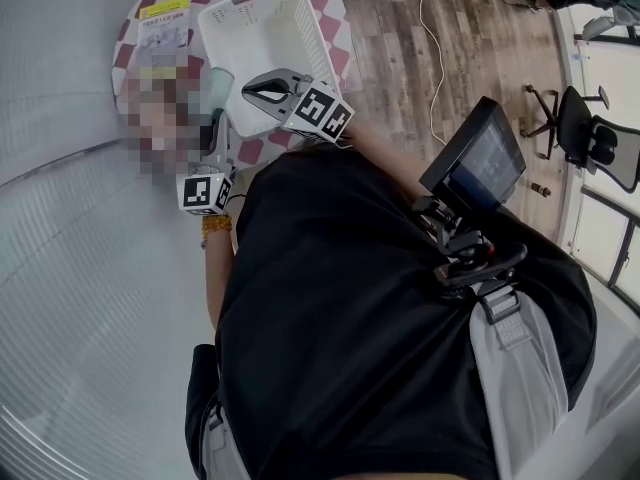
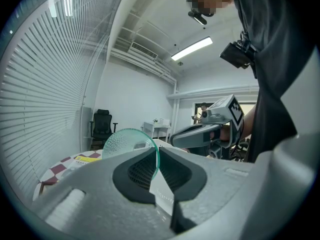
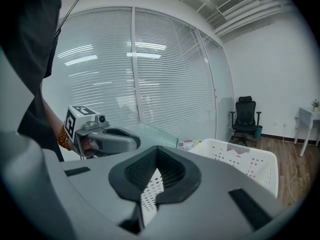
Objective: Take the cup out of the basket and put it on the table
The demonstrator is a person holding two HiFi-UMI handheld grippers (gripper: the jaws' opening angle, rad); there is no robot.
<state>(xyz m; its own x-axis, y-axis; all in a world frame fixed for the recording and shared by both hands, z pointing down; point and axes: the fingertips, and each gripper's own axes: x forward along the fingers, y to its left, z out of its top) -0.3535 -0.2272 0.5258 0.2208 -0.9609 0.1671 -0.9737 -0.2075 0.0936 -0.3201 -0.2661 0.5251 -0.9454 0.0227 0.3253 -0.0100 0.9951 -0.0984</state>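
Observation:
My left gripper (image 2: 156, 153) is shut on the rim wall of a translucent pale green cup (image 2: 124, 141), which I hold up in the air on its side. In the head view the cup (image 1: 218, 86) hangs by the near left corner of the white perforated basket (image 1: 262, 30), with the left gripper (image 1: 216, 120) below it. The right gripper (image 1: 252, 89) hovers over the basket's near edge, just right of the cup. In its own view the right gripper (image 3: 157, 152) is shut and empty, with the basket (image 3: 243, 165) ahead and the cup (image 3: 154, 134) to the left.
The basket stands on a round table with a red-and-white checkered cloth (image 1: 338, 10). A leaflet (image 1: 164, 26) lies on it left of the basket. Window blinds (image 1: 60, 298) run along the left. An office chair (image 1: 592, 134) and a cable (image 1: 428, 38) are on the wooden floor at right.

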